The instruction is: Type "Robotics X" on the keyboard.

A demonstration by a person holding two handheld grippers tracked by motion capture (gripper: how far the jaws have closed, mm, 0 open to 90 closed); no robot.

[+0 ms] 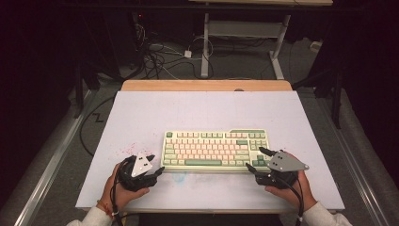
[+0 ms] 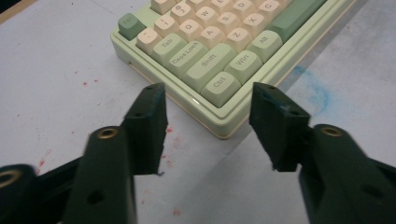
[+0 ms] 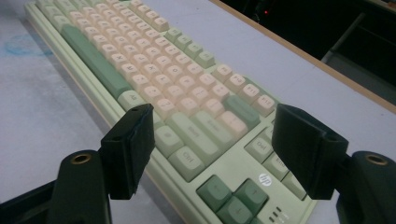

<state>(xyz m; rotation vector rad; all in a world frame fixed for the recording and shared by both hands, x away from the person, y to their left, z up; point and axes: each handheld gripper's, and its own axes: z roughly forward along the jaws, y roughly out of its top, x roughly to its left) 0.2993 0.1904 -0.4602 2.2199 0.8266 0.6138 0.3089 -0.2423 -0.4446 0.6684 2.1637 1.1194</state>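
Keyboard [image 1: 215, 150], blue smudge [image 2: 312, 88], logo [image 3: 265, 179]

A desk [image 1: 141, 113] with a pale grey-white top and a wooden strip along its far edge carries a green and cream keyboard [image 1: 215, 149], lying flat near the front edge. Red specks [image 1: 127, 149] mark the surface left of the keyboard, and a faint blue smudge [image 1: 179, 177] sits just in front of it.

Keyboard [image 1: 215, 149] blocks mid-table; bare table [image 1: 202, 110] all around it

Keyboard [image 1: 215, 150] pale green case, cream and sage-green keycaps, darker green spacebar. Tabletop [image 1: 197, 110] pale lavender-white with red specks and a blue smudge, wood edge. Both grippers' jaws black, grey top plates.
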